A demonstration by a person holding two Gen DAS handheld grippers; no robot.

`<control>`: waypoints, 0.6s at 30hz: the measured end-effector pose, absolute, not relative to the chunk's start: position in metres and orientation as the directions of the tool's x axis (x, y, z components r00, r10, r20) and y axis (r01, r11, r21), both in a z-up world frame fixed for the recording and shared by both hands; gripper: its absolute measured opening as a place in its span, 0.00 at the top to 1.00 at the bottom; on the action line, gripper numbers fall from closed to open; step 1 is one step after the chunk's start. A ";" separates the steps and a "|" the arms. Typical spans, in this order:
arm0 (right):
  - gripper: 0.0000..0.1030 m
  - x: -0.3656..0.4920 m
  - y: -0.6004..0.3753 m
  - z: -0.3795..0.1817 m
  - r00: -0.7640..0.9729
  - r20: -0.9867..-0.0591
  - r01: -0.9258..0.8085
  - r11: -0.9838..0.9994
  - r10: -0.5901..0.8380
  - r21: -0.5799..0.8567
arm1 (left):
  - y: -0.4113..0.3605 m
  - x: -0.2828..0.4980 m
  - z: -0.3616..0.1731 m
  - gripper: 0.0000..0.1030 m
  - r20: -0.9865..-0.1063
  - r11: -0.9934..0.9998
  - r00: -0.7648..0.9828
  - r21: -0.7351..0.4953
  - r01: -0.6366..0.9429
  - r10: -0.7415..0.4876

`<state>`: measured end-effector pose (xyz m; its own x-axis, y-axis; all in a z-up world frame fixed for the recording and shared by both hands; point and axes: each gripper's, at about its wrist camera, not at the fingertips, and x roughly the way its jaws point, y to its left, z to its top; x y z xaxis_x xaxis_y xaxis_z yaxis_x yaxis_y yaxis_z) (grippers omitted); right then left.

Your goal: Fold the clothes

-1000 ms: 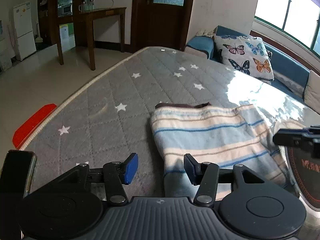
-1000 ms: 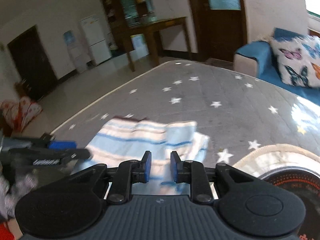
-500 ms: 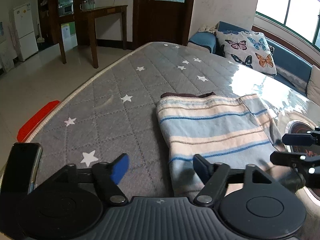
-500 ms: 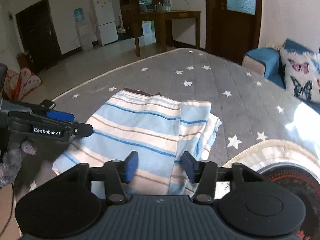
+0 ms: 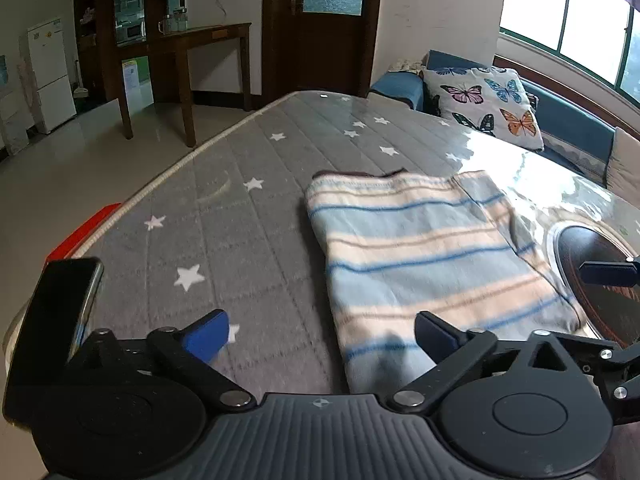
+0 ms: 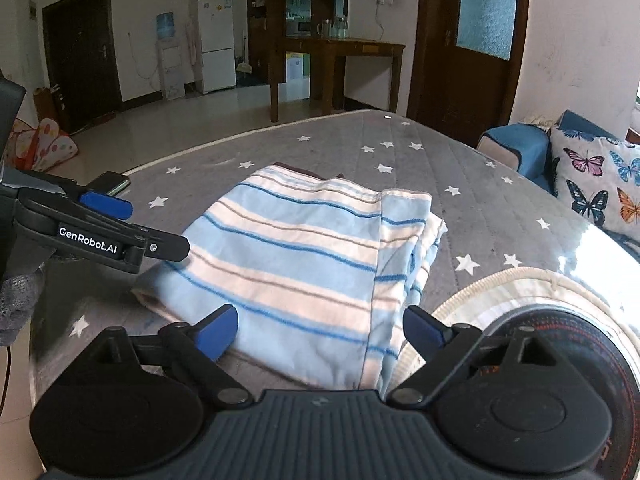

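Note:
A folded garment with pale blue, cream and blue stripes lies flat on the grey star-patterned mattress; it also shows in the right wrist view. My left gripper is open and empty, hovering just before the garment's near left edge. My right gripper is open and empty, just before the garment's near right corner. The left gripper also shows at the left of the right wrist view, above the garment's left edge. One finger of the right gripper shows at the right of the left wrist view.
A round black and red object with a cream rim sits on the mattress right of the garment. A dark phone lies near the mattress's left edge. A butterfly pillow and blue sofa stand beyond. A wooden table stands on the floor.
Both grippers opened wide and drew back from the garment, which now lies released and folded on the mattress. The right gripper was shut a second ago.

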<state>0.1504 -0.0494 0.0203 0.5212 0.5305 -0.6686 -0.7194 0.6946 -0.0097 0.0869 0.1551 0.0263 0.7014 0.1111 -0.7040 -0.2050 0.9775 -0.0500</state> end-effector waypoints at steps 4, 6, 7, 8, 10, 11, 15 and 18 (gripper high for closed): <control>0.01 0.139 -0.054 0.018 0.534 -0.665 -0.705 0.709 0.522 -0.010 | 0.151 0.075 0.023 0.00 -0.700 0.980 0.708 -0.062 -0.190 0.093; 0.00 0.131 -0.057 0.015 0.540 -0.663 -0.701 0.713 0.519 -0.012 | 0.149 0.069 0.021 0.00 -0.702 0.980 0.708 -0.075 -0.184 0.079; 0.00 0.129 -0.058 0.015 0.539 -0.664 -0.699 0.715 0.518 -0.011 | 0.149 0.066 0.020 0.00 -0.704 0.979 0.706 -0.078 -0.187 0.078; 0.00 0.125 -0.059 0.013 0.538 -0.667 -0.698 0.716 0.515 -0.010 | 0.148 0.064 0.019 0.00 -0.708 0.978 0.701 -0.078 -0.195 0.083; 0.00 0.122 -0.061 0.011 0.539 -0.670 -0.694 0.720 0.511 -0.009 | 0.146 0.060 0.018 0.00 -0.716 0.975 0.692 -0.073 -0.210 0.095; 0.00 0.119 -0.061 0.009 0.542 -0.672 -0.688 0.725 0.505 -0.010 | 0.145 0.058 0.017 0.00 -0.720 0.974 0.687 -0.069 -0.216 0.101; 0.00 0.111 -0.062 0.004 0.552 -0.678 -0.669 0.743 0.486 -0.013 | 0.141 0.050 0.017 0.00 -0.715 0.974 0.691 -0.061 -0.219 0.110; 0.00 0.106 -0.062 0.000 0.555 -0.686 -0.657 0.753 0.471 -0.015 | 0.136 0.045 0.017 0.00 -0.711 0.974 0.693 -0.048 -0.221 0.122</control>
<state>0.1059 -0.0623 0.0004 0.5552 0.4709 -0.6855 -0.6573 0.7535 -0.0148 0.0445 0.1357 0.0173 0.6928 0.1221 -0.7107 -0.2205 0.9742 -0.0476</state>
